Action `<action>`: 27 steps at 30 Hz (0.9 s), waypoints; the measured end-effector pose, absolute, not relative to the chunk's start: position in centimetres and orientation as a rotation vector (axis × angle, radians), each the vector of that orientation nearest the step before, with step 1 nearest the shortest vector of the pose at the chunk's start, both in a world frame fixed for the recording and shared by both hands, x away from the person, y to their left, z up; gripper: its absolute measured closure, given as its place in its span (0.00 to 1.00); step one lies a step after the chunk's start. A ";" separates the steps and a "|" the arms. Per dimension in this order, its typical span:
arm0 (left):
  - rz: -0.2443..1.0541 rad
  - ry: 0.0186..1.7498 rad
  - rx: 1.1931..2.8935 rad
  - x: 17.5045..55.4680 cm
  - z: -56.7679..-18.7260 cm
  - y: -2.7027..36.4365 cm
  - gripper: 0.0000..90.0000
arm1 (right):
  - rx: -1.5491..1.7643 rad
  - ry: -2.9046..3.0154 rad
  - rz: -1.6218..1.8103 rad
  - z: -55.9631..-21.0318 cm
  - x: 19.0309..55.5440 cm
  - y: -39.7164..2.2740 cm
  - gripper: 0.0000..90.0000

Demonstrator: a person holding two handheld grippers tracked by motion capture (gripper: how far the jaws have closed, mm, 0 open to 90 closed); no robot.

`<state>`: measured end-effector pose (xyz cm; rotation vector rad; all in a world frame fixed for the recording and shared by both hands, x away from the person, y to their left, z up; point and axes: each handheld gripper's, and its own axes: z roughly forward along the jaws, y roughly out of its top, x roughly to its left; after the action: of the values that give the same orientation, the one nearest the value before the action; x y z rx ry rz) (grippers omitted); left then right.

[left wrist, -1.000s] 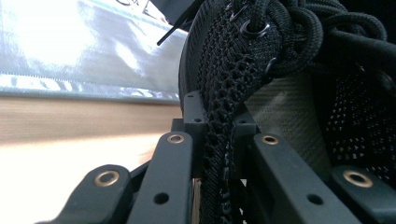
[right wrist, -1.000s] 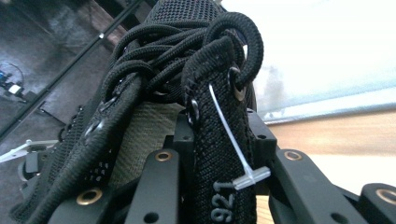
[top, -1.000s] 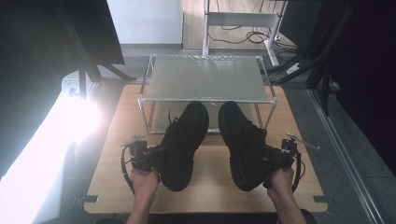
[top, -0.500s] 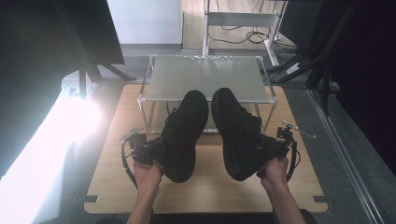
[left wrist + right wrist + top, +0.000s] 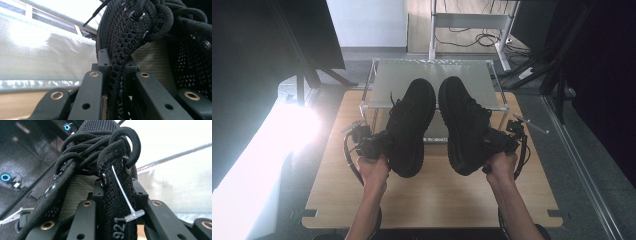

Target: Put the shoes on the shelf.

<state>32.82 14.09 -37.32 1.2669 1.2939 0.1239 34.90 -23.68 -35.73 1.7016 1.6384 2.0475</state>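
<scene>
The left gripper (image 5: 377,145) clamps the left shoe (image 5: 412,125) by its collar; the right gripper (image 5: 499,142) clamps the right shoe (image 5: 464,125), both lifted over the rack's (image 5: 387,80) front edge.

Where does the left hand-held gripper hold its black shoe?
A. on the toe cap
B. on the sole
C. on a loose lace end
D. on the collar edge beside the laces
D: in the left gripper view the left hand-held gripper is shut on the knitted collar edge of the black shoe, just below the lace eyelets.

A wooden table (image 5: 432,195) stands on grey floor (image 5: 582,165), with bright glare (image 5: 287,135) at left.
</scene>
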 end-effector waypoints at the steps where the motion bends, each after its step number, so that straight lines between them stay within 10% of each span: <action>1: 0.127 1.296 1.263 33.1 -37.2 14.0 0.90 | 1.705 1.634 2.044 -35.6 35.1 -23.7 0.80; 27: 0.139 1.388 1.179 40.3 -34.1 13.7 0.90 | 1.804 1.550 1.979 -32.6 42.0 -22.4 0.80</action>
<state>40.34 13.70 -34.11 1.1789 1.3876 0.1386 42.03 -22.43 -32.57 1.8042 1.5496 1.9786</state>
